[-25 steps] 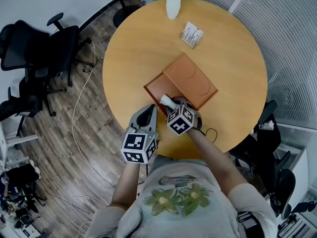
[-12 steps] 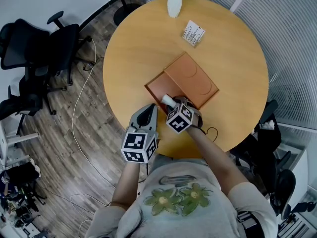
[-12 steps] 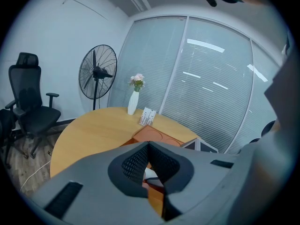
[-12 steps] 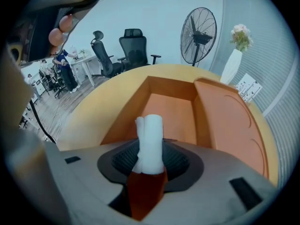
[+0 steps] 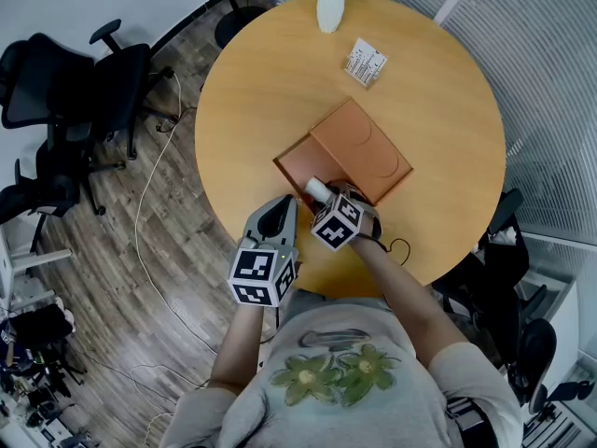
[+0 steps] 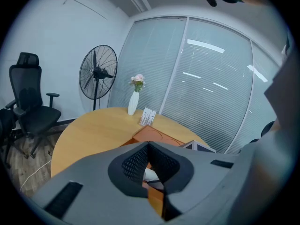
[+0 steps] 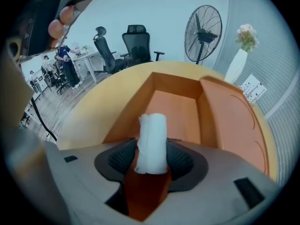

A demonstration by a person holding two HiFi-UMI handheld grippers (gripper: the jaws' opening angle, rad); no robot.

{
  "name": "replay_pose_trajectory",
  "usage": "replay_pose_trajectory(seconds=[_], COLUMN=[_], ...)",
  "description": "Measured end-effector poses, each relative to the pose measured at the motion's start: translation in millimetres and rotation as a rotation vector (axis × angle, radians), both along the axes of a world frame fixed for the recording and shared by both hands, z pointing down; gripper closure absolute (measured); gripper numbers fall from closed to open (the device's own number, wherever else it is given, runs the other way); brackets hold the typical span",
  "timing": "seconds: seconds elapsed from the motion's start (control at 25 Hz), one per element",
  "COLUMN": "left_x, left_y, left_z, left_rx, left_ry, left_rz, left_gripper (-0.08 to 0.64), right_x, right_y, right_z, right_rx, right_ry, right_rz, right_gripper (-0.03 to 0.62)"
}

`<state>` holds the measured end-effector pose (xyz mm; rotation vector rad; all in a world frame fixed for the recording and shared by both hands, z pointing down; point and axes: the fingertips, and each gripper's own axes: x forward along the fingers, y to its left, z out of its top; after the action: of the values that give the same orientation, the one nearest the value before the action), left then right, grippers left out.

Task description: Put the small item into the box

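You're almost finishing: over the open box (image 5: pixel 297 164), your right gripper (image 5: pixel 327 197) is opening its jaws around the white roll (image 7: pixel 153 139), which is seemingly not dropping inside yet. Your left gripper (image 5: pixel 277 220) is idling closed and empty nearby.

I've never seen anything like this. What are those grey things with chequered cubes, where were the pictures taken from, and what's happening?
There is no robot here: a person holds a two-jaw gripper in each hand. One picture comes from a camera on the person's head, looking down. The other two cameras ride on the grippers. On the round table are an open box, a vase and a small packet. The left gripper is shut and empty. The right gripper has its jaws opening around a white roll at the box's near edge.
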<state>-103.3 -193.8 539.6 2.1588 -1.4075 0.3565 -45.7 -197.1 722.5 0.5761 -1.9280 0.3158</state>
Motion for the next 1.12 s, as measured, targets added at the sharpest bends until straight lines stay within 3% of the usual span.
replay_pose_trajectory(seconds=[0.64,1.12], left_x=[1.7,2.4], left_y=[11.9,22.9], left_z=[-12.3,-38.4], left_rx=[0.021,0.076], left_ry=[-0.005,-0.015], left_rz=[0.010,0.010], left_gripper=[0.558,0.558], right_x=[-4.7,-6.0], right_y=[-1.2,2.5], right_z=[-36.0,-122.9], right_rx=[0.068,0.188], right_ry=[-0.104,-0.310], right_rz=[0.066,0.163], right_gripper=[0.339,0.367])
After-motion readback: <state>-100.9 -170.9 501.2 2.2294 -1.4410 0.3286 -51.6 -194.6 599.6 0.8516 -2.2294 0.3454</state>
